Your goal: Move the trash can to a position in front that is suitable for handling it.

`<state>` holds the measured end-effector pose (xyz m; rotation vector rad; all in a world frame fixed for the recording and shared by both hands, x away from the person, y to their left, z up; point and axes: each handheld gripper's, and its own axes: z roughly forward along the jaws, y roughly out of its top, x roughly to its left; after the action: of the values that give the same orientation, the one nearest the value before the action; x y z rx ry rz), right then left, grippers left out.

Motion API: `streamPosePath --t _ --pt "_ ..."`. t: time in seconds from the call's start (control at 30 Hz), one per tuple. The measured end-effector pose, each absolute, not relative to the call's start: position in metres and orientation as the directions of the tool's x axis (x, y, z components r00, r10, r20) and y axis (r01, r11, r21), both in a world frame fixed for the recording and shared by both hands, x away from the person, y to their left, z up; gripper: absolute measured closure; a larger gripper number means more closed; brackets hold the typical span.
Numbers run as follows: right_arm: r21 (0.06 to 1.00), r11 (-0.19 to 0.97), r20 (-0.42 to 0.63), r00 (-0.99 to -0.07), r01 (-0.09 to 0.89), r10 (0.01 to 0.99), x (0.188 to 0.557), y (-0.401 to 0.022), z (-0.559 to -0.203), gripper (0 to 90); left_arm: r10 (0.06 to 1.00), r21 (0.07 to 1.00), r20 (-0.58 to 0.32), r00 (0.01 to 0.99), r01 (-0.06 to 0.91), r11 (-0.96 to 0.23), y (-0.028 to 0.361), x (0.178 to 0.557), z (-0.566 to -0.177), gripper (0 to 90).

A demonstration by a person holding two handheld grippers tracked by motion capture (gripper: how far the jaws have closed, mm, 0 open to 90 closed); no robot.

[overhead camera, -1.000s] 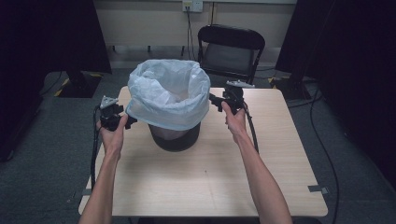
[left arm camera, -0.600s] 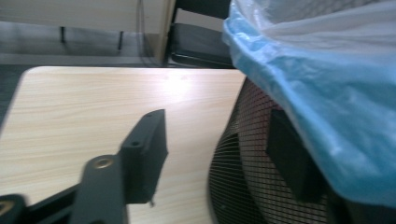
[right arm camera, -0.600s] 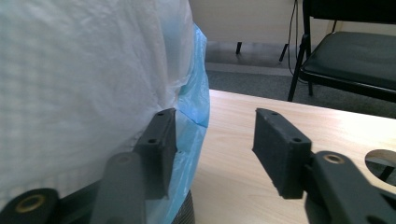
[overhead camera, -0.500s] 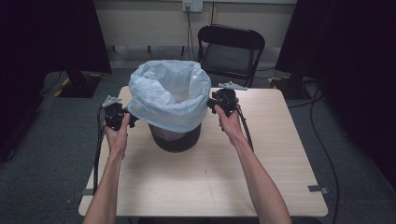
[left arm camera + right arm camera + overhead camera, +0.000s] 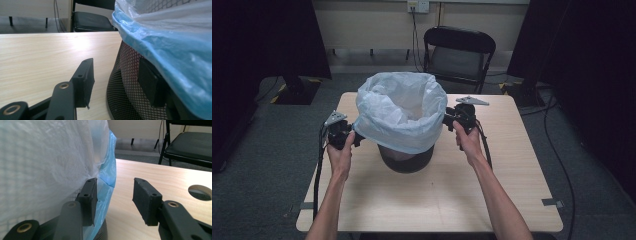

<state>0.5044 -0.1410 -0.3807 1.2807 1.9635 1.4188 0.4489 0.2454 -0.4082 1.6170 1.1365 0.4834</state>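
Observation:
A black mesh bin (image 5: 406, 159) stands mid-table, lined with a pale blue bag (image 5: 399, 112) whose hem hangs over the rim. My left gripper (image 5: 354, 136) sits at the bag's left side, low under the hem. In the left gripper view the left gripper (image 5: 116, 72) has one pad (image 5: 150, 85) against the mesh (image 5: 125, 82) beneath the bag (image 5: 172, 42). Its jaws have just been closing and nothing is pinched between them. My right gripper (image 5: 448, 119) is at the bag's right side. The right gripper (image 5: 115, 187) has also just been closing, and only bare table lies in its gap. Its left pad (image 5: 89, 200) is beside the bag's hem (image 5: 107, 177).
The wooden table (image 5: 432, 200) has bare room in front of the bin, and a round cable hole (image 5: 201, 192) lies near the right gripper. A black folding chair (image 5: 457, 55) stands behind the table. Cables trail from both grippers along the person's forearms.
Both grippers have moved in against the bag's sides and slightly toward the person. Their jaws have narrowed. The bin and bag have not shifted.

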Motion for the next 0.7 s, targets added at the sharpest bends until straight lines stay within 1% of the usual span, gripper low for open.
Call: streamPosePath --t 0.1,0.23,0.3,0.4,0.5,0.6,0.7 --pt "0.898 0.058 0.19 -0.505 0.436 0.842 0.497 -0.147 -0.382 54.2 0.858 0.902 -0.213 0.467 0.432 -0.01 0.24 0.443 -0.406 46.9" --pt "0.893 0.112 0.145 -0.515 0.435 0.845 0.487 -0.152 -0.379 52.4 0.85 0.895 -0.214 0.481 0.446 -0.027 0.236 0.437 -0.404 46.0" --pt "0.896 0.117 0.139 -0.52 0.429 0.843 0.48 -0.156 -0.38 52.3 0.849 0.897 -0.211 0.485 0.44 -0.028 0.234 0.434 -0.405 46.4" --pt "0.901 0.11 0.149 -0.538 0.419 0.83 0.471 -0.163 -0.382 51.6 0.841 0.896 -0.225 0.493 0.443 -0.02 0.23 0.429 -0.405 46.8" --pt "0.896 0.093 0.176 -0.538 0.435 0.824 0.462 -0.171 -0.382 50.6 0.829 0.896 -0.23 0.509 0.443 -0.023 0.226 0.423 -0.406 48.2" --pt "0.887 0.081 0.197 -0.531 0.455 0.824 0.451 -0.18 -0.382 49.7 0.827 0.896 -0.208 0.522 0.44 -0.053 0.22 0.418 -0.404 48.3" --pt "0.888 0.076 0.204 -0.535 0.454 0.82 0.442 -0.186 -0.383 49.9 0.82 0.899 -0.211 0.532 0.435 -0.051 0.215 0.41 -0.404 48.6"
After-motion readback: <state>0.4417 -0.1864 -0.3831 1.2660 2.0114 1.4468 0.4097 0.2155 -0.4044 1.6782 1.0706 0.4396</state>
